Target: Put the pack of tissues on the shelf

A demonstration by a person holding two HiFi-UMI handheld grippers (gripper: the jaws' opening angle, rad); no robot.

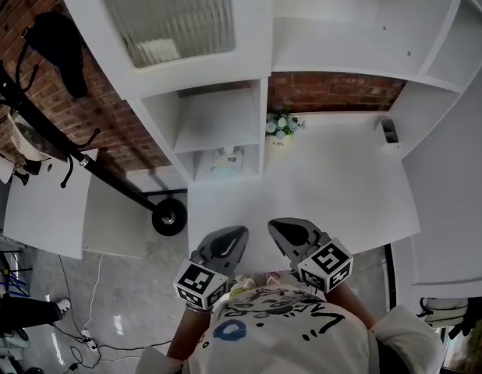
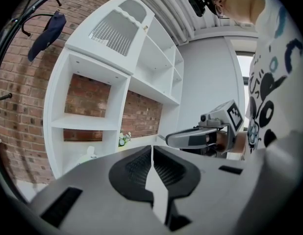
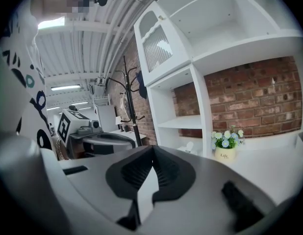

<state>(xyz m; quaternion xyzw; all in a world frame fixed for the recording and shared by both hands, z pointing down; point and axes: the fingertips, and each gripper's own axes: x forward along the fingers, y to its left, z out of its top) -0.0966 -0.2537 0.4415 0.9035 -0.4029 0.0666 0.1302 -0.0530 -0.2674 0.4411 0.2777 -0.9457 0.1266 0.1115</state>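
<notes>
The pack of tissues [image 1: 225, 164] lies in the lowest compartment of the white shelf unit [image 1: 263, 123], with a tissue sticking up from its top. The left gripper view shows the pack [image 2: 88, 155] low on the shelf, and the right gripper view shows it [image 3: 189, 147] beside the upright. My left gripper [image 1: 241, 231] and right gripper [image 1: 273, 226] hover side by side close to my body, at the near edge of the white desk [image 1: 342, 193]. Both are shut with nothing between the jaws and are well short of the pack.
A small pot of flowers [image 1: 281, 125] stands on the desk beside the shelf upright. A small grey holder [image 1: 388, 131] sits at the desk's far right. A black coat rack [image 1: 38, 115] with a round base [image 1: 169, 216] stands on the left by the brick wall.
</notes>
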